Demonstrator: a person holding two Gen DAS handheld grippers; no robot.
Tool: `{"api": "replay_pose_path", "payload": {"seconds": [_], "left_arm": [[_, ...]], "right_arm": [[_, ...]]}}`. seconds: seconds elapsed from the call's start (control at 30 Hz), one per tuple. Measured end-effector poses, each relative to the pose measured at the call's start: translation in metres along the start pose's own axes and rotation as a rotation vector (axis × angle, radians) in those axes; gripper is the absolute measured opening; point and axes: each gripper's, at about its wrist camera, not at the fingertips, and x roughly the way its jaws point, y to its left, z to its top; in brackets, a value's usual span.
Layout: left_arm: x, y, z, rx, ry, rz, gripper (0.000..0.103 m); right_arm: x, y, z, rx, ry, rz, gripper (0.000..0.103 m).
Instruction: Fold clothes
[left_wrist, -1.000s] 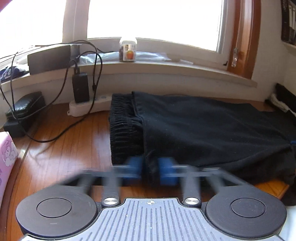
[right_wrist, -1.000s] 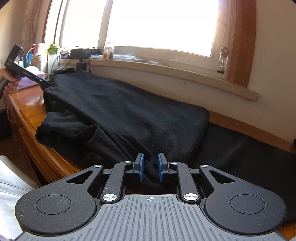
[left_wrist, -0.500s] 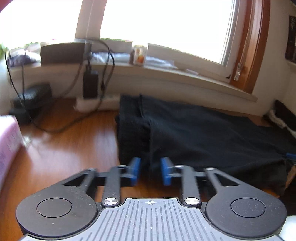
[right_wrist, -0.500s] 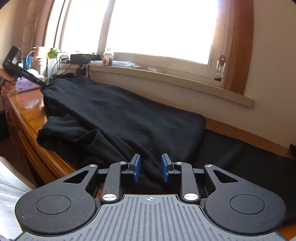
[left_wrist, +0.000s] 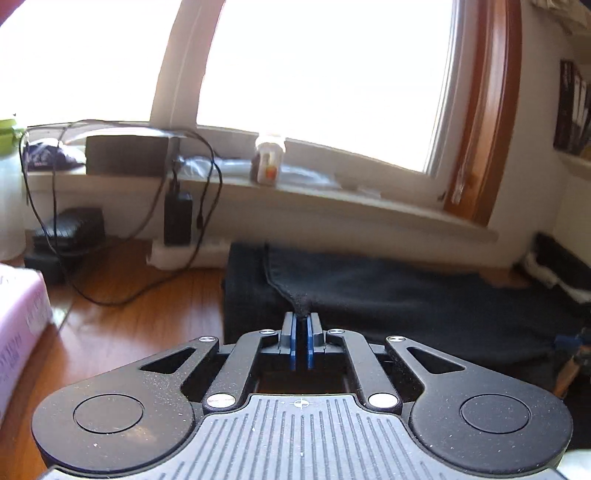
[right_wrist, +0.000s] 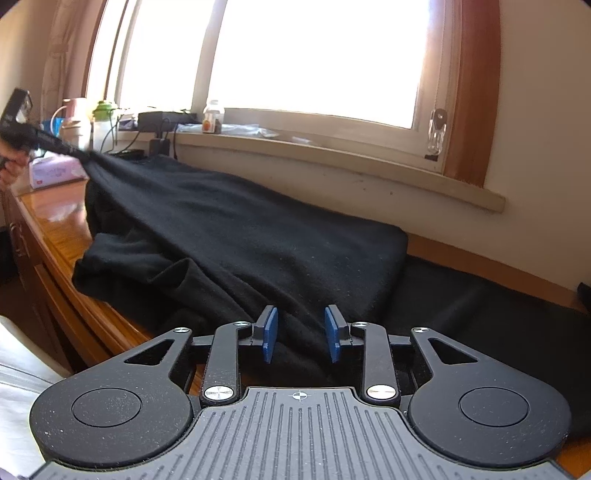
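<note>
The garment (right_wrist: 258, 229) is lying along the desk (left_wrist: 122, 332) below the windowsill (right_wrist: 332, 158); a tissue box (right_wrist: 55, 171) is sitting at its left end.

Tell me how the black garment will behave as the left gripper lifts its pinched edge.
The black garment is probably floppy: where the left gripper pinches it, the cloth peaks into a tent while the rest sags. It looks thick and fleecy, so likely heavy enough to drag on the wooden desk. The right gripper is open, so that end will likely trail.

Matt black knit garment (right_wrist: 258, 229), glossy wooden desk (left_wrist: 122, 332)
</note>
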Motion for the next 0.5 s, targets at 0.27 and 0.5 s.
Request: {"api": "replay_pose_path", "payload": {"seconds": [0.27, 0.5], "left_arm": [[0.019, 0.017, -0.007, -0.048, 0.089, 0.083, 0.039], [0.047, -0.041, 0.033, 0.103, -0.001, 0.002, 0.073]], "right_arm": [[-0.007, -0.007, 0.003, 0.054, -0.021, 0.071, 0.03], [-0.009, -0.023, 0.011, 0.205, -0.101, 0.053, 0.028]]}}
